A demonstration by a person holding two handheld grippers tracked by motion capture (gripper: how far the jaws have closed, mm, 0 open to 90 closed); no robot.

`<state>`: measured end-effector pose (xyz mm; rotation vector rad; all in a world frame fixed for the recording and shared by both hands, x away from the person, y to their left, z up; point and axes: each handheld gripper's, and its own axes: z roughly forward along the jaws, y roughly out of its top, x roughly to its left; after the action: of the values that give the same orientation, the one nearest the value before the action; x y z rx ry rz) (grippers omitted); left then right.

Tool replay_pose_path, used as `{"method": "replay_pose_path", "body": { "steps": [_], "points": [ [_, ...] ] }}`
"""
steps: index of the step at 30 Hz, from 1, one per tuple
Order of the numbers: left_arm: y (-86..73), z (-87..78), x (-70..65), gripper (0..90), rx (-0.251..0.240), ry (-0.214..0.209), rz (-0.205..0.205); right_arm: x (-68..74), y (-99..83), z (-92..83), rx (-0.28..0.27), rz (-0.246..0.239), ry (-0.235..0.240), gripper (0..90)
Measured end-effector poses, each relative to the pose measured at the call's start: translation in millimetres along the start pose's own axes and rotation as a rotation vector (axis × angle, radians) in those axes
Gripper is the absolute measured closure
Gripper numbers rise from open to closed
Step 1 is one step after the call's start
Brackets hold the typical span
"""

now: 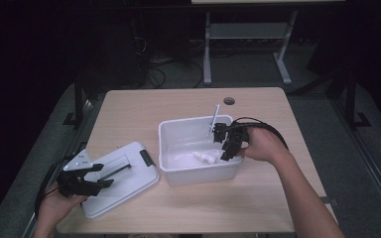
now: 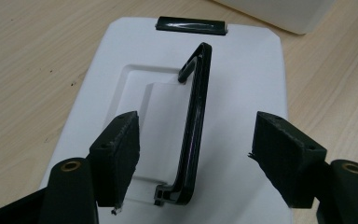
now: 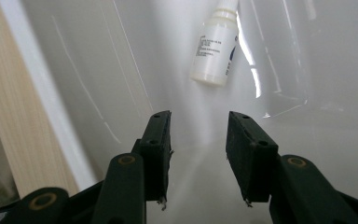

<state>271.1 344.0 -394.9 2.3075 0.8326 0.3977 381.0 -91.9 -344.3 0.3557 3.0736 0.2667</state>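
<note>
Bottle, small white plastic dropper type (image 3: 216, 51), is lying inside the white rectangular plastic bin (image 1: 178, 124), at 12 o'clock of the right gripper (image 3: 199, 116), whose jaws are standing apart, empty. The flat white plastic lid (image 1: 129, 173), at 8 o'clock of the bin, is apparently awaiting fitting. The left gripper (image 2: 196, 119) is straddling its black handle (image 2: 200, 84), released.

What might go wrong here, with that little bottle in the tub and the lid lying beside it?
The bottle lies on its side on the slick floor of the bin, ahead of the open right tool and off-centre; a grab could miss or roll it. The left tool straddles the thin raised handle of the lid without touching; it might slip out.
</note>
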Motion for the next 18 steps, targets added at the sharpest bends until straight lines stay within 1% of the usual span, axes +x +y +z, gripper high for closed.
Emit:
{"method": "replay_pose_path", "body": {
  "steps": [6,9,10,14,18],
  "points": [
    [0.0,-0.5,0.1,31.3,-0.003,0.002,0.001,2.0,1.4,-16.8,-0.020,-0.002,-0.020,58.8],
    [0.0,-0.7,-0.3,31.3,-0.006,0.002,-0.001,2.5,0.9,-22.7,-0.028,0.003,-0.026,58.1],
    [0.1,-0.5,-0.1,31.3,-0.002,0.002,0.004,2.9,0.4,-25.4,-0.028,0.009,-0.030,57.9],
    [0.5,0.1,-0.1,31.1,0.002,0.002,0.006,2.8,-4.5,-35.2,-0.046,0.023,-0.042,56.4],
    [0.4,0.3,-0.1,31.1,0.002,0.002,0.004,2.4,-10.7,-43.5,-0.047,0.035,-0.053,55.6]
  ]
}}
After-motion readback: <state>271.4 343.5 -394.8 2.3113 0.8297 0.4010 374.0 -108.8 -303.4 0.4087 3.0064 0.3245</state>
